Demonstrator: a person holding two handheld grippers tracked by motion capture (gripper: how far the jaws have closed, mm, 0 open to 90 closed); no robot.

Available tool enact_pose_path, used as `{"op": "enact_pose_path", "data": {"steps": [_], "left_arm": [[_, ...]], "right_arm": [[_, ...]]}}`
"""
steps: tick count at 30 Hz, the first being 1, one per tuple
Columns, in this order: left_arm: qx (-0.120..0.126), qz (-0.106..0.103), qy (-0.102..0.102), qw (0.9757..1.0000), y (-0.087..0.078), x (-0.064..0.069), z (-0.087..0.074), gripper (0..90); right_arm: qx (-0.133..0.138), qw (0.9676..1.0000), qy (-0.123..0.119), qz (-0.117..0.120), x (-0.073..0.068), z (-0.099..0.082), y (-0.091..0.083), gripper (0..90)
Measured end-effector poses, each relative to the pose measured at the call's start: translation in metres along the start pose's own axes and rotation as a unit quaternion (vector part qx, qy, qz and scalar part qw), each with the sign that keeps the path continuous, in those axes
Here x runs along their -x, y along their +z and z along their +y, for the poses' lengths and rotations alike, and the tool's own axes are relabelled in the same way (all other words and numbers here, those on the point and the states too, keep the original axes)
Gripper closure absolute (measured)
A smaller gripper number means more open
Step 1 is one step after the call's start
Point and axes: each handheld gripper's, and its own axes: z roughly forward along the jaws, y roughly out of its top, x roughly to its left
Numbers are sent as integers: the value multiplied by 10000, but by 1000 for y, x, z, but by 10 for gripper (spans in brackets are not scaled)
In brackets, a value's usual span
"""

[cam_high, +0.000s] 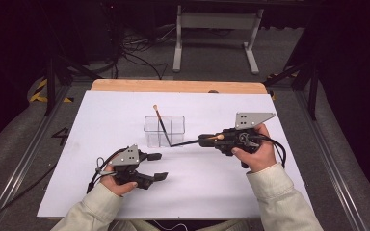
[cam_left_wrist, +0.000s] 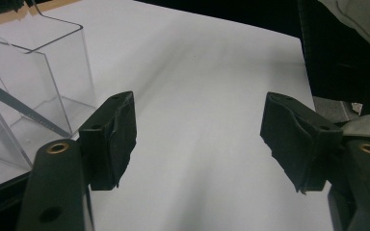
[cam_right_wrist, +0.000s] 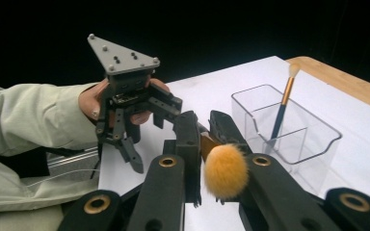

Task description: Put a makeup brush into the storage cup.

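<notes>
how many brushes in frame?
2. One brush stands leaning in the clear organizer; the other, the orange-tipped brush, is clamped in the right gripper.

I am finding almost nothing readable from here. One mark is showing on the dark floor (cam_high: 53,144) left of the table (cam_high: 101,159) in the high view: a pale painted figure (cam_high: 60,135) that is looking like a "4", though I cannot be sure of it. Yellow-and-black hazard striping (cam_high: 41,91) is lying on the floor farther back on that side, carrying no words. I am seeing no labels, brands or numbers in either gripper view.
</notes>
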Motion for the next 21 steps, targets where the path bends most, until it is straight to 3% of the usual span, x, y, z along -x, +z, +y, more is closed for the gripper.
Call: {"op": "enact_pose_path", "data": {"steps": [8,21], "left_arm": [[-49,165,-43,9998,-5,-3,-1,218],[-53,359,-113,9993,-9,-5,-3,144]], "right_arm": [[-70,9999,100,-117,4,14,1,834],[-305,9972,416,-536,14,32,-2,834]]}}
